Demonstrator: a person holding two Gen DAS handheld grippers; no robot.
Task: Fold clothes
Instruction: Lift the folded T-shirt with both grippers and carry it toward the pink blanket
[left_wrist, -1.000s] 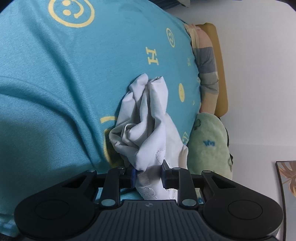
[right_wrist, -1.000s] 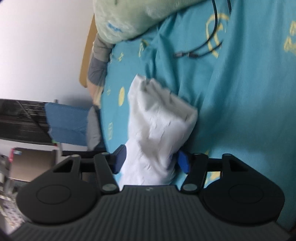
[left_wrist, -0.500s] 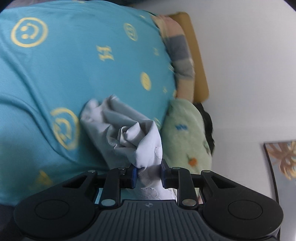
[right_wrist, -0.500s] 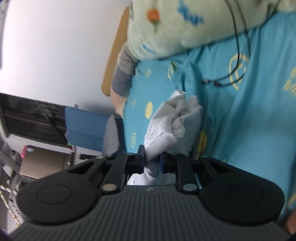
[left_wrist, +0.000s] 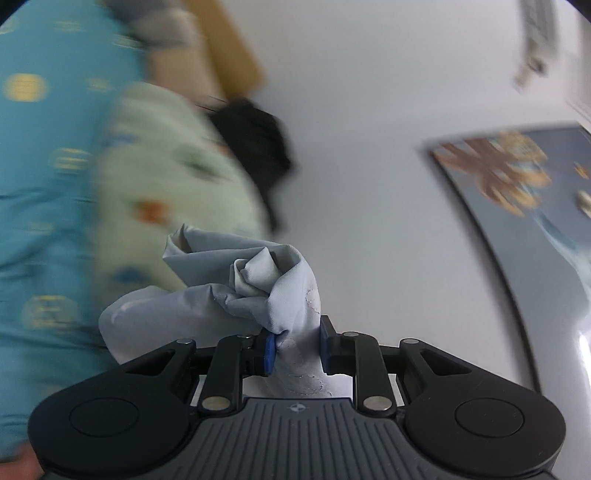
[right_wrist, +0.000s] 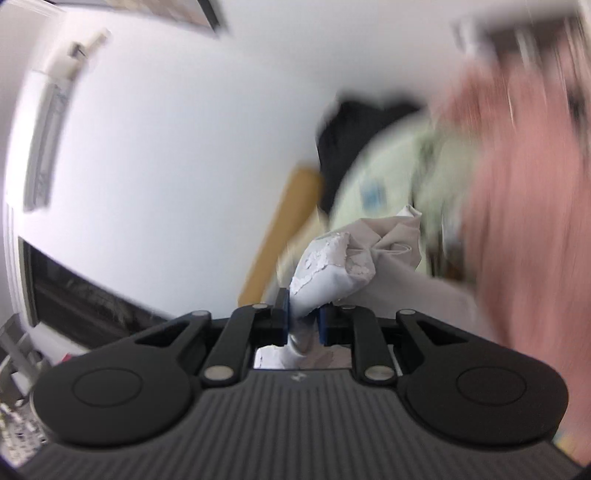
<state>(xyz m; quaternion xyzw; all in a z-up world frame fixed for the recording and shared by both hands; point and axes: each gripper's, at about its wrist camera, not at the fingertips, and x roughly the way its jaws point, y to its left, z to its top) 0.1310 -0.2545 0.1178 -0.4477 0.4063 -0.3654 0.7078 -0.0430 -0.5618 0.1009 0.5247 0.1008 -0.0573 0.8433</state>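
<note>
A white garment (left_wrist: 258, 291) with faint embroidery is bunched up and lifted off the bed. My left gripper (left_wrist: 294, 350) is shut on one part of it. My right gripper (right_wrist: 303, 320) is shut on another part of the same white garment (right_wrist: 340, 262), which shows a lacy patch. Both views are tilted up toward the wall and blurred by motion. How the cloth hangs below the grippers is hidden.
A teal bed sheet (left_wrist: 40, 184) with yellow prints lies at the left, with a pale green pillow (left_wrist: 166, 177) and a dark object (left_wrist: 255, 136) by the wooden headboard (right_wrist: 284, 229). A framed picture (left_wrist: 517, 206) hangs on the white wall. A pink blur (right_wrist: 528, 206) fills the right.
The right gripper closed on the garment. Both grippers lifted it off the teal sheet and swung up fast, so the views now face the wall.
</note>
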